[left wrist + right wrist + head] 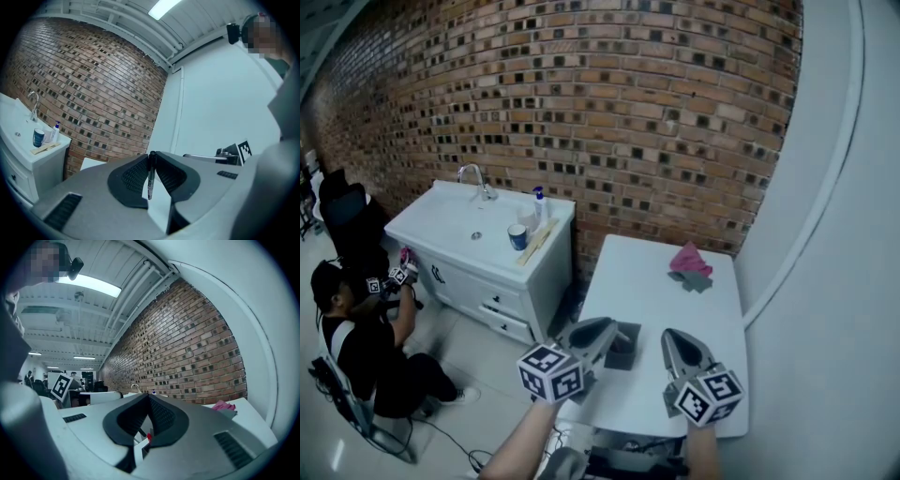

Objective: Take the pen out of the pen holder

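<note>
In the left gripper view a black pen (150, 177) hangs upright between the fingertips of my left gripper (152, 154), which is shut on its top end. In the head view that gripper (615, 328) hovers level over the dark pen holder (624, 356), which stands on the white table (656, 291). My right gripper (668, 335) is held just right of the holder. In the right gripper view its tips (149, 396) meet, with nothing gripped. Through the gap below them show a white edge and a small red spot (148, 437).
A pink cloth (691, 258) on a grey one lies at the table's far right. Left of the table stands a white sink cabinet (478, 244) with a faucet, a blue cup (517, 236) and a bottle. A person (356, 347) sits on the floor at left. A brick wall runs behind.
</note>
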The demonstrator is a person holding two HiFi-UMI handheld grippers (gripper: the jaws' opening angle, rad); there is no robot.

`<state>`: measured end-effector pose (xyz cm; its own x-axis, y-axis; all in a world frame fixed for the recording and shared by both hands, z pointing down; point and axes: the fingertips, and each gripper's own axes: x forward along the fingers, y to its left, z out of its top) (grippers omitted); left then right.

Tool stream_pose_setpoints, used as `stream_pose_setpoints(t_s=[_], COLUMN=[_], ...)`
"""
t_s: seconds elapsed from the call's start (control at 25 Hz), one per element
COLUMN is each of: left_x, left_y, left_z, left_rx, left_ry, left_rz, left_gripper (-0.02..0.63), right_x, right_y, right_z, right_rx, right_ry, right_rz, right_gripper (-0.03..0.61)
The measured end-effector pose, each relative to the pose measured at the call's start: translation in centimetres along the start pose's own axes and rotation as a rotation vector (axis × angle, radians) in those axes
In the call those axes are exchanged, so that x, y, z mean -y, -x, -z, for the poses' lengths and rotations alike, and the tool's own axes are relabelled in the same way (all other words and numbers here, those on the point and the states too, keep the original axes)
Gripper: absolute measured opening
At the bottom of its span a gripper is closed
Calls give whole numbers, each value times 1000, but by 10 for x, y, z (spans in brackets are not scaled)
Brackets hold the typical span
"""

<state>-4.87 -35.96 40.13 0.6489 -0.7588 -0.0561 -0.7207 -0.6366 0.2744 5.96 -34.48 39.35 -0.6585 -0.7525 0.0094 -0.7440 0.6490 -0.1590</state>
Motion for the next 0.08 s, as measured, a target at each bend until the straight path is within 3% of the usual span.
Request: stream_pose_setpoints(t_s=[0.08], left_x=[-1], left_y=[-1], left_z=[1], left_rx=[-2], left_ry=[-5], left_rz=[1], left_gripper=[57], right_x=[0], right_y=[0], right_z=[1], right_rx=[-3], right_ry=[-3], right_rz=[5], right_gripper=[-12])
